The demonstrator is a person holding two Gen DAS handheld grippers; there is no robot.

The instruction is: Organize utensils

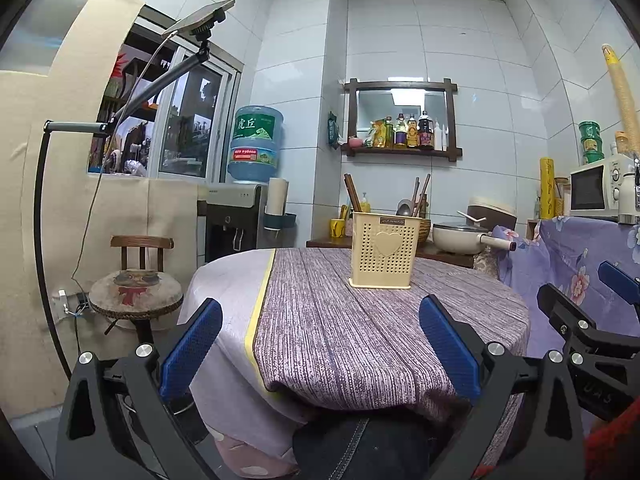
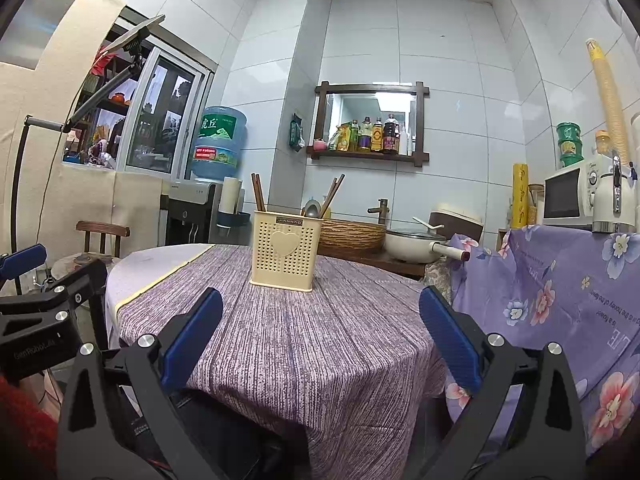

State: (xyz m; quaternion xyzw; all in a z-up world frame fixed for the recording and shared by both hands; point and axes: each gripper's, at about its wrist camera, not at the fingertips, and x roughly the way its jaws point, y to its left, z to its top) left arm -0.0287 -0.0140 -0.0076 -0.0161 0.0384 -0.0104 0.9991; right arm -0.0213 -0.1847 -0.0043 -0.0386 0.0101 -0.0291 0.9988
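Observation:
A cream perforated utensil holder (image 1: 383, 254) with a heart on its front stands upright on the round table (image 1: 340, 332), toward its far side. It also shows in the right wrist view (image 2: 285, 251). Brown chopsticks (image 2: 257, 192) lean at its left, more chopsticks (image 2: 332, 196) and a metal spoon (image 2: 312, 209) at its right. My left gripper (image 1: 320, 344) is open and empty, held back at the table's near edge. My right gripper (image 2: 320, 340) is open and empty, beside it to the right.
The table wears a purple striped cloth. A floral-covered counter (image 2: 560, 288) with a microwave (image 2: 568, 196) stands right. A pan (image 2: 416, 244) and woven basin (image 2: 352, 234) sit behind the table. A wooden stool (image 1: 136, 284) and water dispenser (image 1: 236, 216) stand left.

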